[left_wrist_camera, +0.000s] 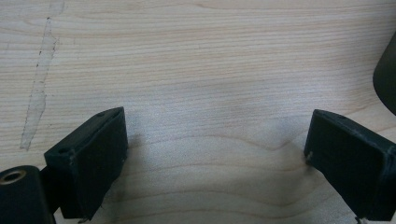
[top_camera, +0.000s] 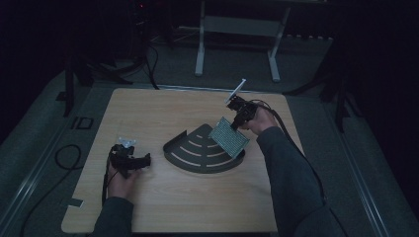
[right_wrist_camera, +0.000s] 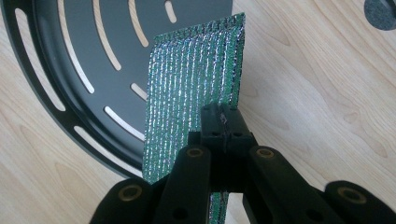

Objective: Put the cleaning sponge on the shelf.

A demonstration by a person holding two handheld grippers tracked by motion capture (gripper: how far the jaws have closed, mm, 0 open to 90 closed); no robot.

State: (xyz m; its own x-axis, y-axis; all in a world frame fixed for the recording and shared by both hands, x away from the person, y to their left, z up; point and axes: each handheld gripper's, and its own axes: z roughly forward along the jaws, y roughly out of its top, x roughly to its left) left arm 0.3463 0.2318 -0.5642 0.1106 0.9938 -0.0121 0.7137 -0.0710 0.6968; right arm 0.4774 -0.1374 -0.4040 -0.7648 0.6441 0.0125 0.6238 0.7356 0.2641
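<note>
While counter (top_camera: 163,207) carries slotted fan-shaped tray (top_camera: 190,153) at centre: green mesh sheet (top_camera: 228,137) hangs over tray's 3 o'clock rim, long axis steep, clenched in right gripper (top_camera: 233,125). Left gripper (top_camera: 143,160), released, idles at tray's 9 o'clock.

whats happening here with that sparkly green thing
A person works at a wooden table with tongs in each hand. The right tongs are shut on a glittery green sheet, holding it above a dark slotted fan-shaped tray. The left tongs rest open and empty on the table, beside the tray.
</note>
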